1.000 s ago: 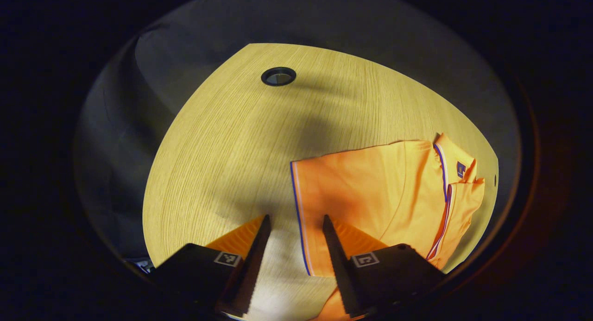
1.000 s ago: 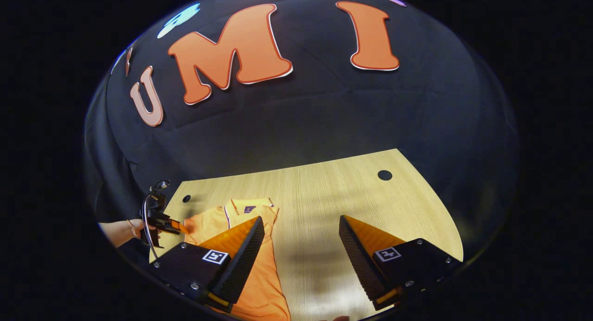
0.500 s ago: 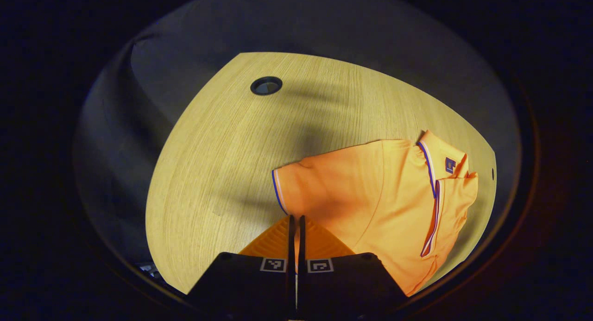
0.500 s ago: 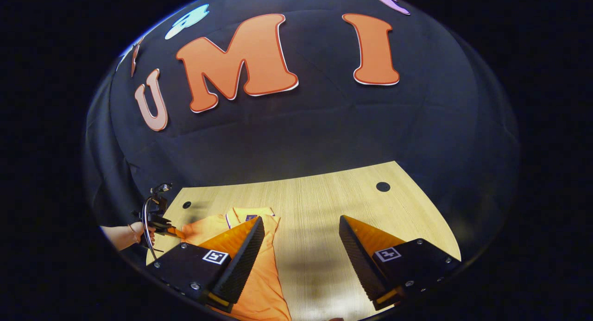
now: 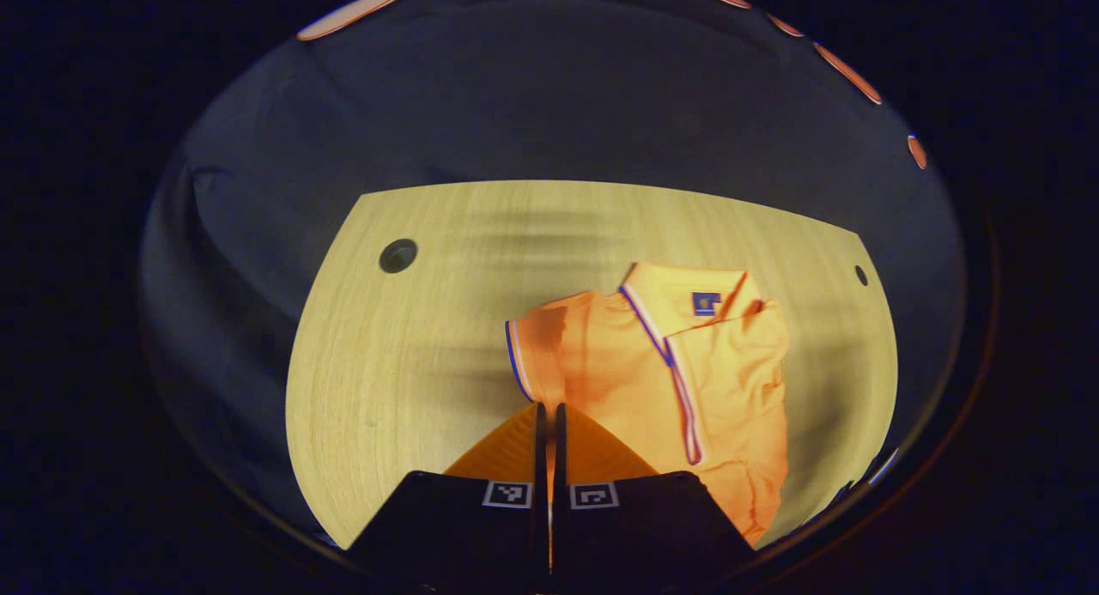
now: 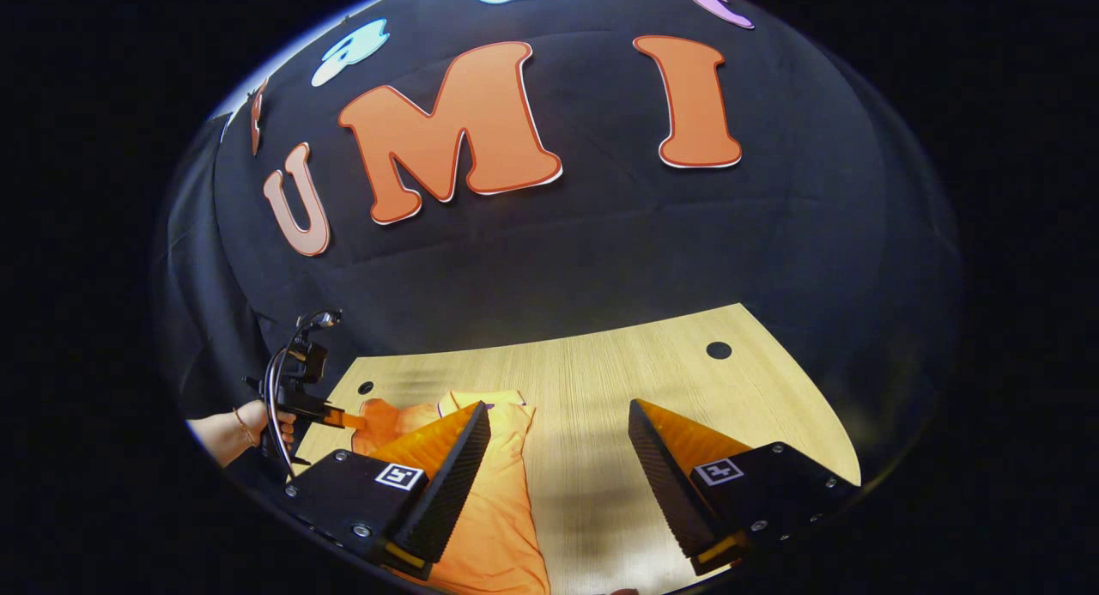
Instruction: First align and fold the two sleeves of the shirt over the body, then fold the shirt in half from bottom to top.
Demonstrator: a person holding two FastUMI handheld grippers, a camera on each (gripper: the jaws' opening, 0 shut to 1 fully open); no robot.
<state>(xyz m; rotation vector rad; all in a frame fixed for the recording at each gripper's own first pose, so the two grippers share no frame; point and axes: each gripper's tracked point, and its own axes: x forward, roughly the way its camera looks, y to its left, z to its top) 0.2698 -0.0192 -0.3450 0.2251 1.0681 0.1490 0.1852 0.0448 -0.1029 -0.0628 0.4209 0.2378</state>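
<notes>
1. Pale wood-grain table [image 5: 412, 380] with a rounded edge spans both views; a round dark grommet hole [image 5: 397, 256] sits near its far left corner in the left gripper view, and a smaller hole [image 5: 860, 275] near the far right edge.
2. Orange short-sleeved polo shirt [image 5: 687, 380] with blue-and-white trim lies on the table, collar toward the far side; the cloth is bunched on the sleeve side.
3. Shirt sleeve [image 5: 537, 350], trimmed in blue at its cuff, is lifted off the table and drawn toward the shirt body.
4. Left gripper [image 5: 549, 419]: fingers pressed together, pinching the sleeve cuff at its lower edge. In the right gripper view it shows at far left [image 6: 343, 421], held by a person's hand [image 6: 258, 423] wearing a thin bracelet.
5. Right gripper [image 6: 558, 445]: fingers spread wide, nothing between them, above the table; its left finger [image 6: 446, 470] overlaps the shirt's body in that view, contact cannot be told.
</notes>
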